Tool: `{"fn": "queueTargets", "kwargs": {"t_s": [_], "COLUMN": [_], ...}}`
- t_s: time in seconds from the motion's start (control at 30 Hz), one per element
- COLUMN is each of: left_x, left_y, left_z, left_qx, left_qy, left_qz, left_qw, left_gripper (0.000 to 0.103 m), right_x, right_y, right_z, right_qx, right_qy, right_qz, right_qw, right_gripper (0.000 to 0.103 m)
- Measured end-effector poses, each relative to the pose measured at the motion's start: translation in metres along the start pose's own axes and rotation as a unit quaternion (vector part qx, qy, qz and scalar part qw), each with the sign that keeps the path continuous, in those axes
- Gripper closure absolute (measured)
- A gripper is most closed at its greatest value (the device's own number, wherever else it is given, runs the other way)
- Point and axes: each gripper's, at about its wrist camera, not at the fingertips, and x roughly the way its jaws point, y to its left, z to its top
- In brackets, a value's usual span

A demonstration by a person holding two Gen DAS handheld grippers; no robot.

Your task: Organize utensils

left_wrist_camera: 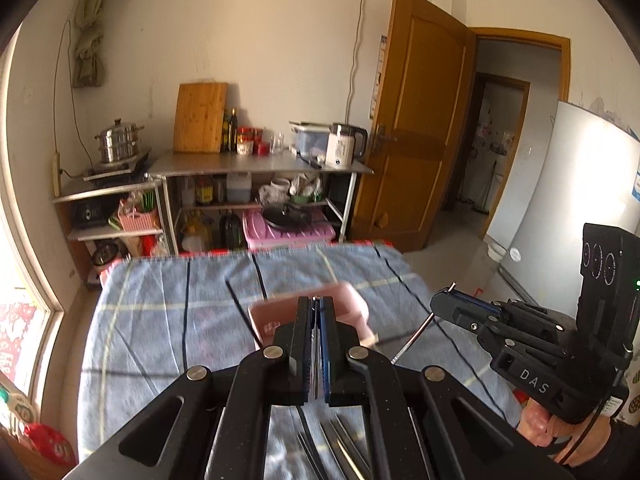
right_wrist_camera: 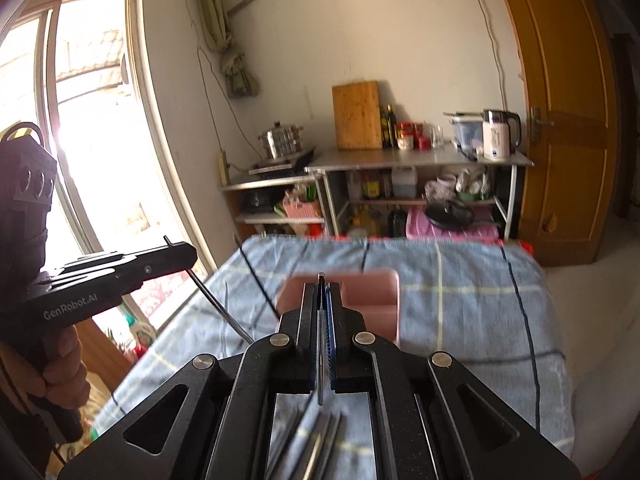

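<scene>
Blue-checked bench cloth (left_wrist_camera: pixel 168 320) carries a pink organizer tray (right_wrist_camera: pixel 360 300) at twelve o'clock; left gripper (left_wrist_camera: pixel 316 308) and right gripper (right_wrist_camera: pixel 322 292), jaws each clamped on a thin metal utensil, should advance level and release only above a compartment.

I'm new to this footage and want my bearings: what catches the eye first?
Two black claws dominate the foreground, the left claw and right claw, each shut on a thin metal utensil. Both hang over a blue checked cloth, with a pink tray just ahead. More utensils lie on the cloth beneath them.
</scene>
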Motion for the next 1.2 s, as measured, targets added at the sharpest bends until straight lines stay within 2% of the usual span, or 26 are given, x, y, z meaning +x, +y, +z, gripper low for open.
{"fn": "queueTargets", "kwargs": {"t_s": [0.17, 0.3, 0.8, 1.1, 1.2], "left_x": [0.012, 0.03, 0.105, 0.115, 0.108], "left_y": [0.007, 0.015, 0.044, 0.05, 0.052], "left_z": [0.024, 0.027, -0.034, -0.052, -0.053], "left_qx": [0.004, 0.0, -0.035, -0.047, -0.052], "left_qy": [-0.011, -0.007, 0.059, 0.07, 0.063], "left_qz": [0.011, 0.016, 0.014, 0.019, 0.014], "left_qw": [0.9999, 0.9999, 0.9975, 0.9962, 0.9965], "left_gripper": [0.1, 0.1, 0.1, 0.098, 0.091], "right_x": [0.011, 0.028, 0.101, 0.102, 0.1], "right_y": [0.004, 0.005, -0.012, -0.018, -0.019], "right_z": [0.031, 0.035, -0.014, -0.014, -0.014], "right_qx": [-0.003, -0.006, 0.007, 0.009, 0.007], "right_qy": [-0.029, -0.029, 0.049, 0.056, 0.06], "right_qz": [0.003, 0.004, 0.001, 0.006, 0.002], "right_qw": [1.0, 1.0, 0.999, 0.998, 0.998], "right_gripper": [0.099, 0.099, 0.099, 0.099, 0.098]}}
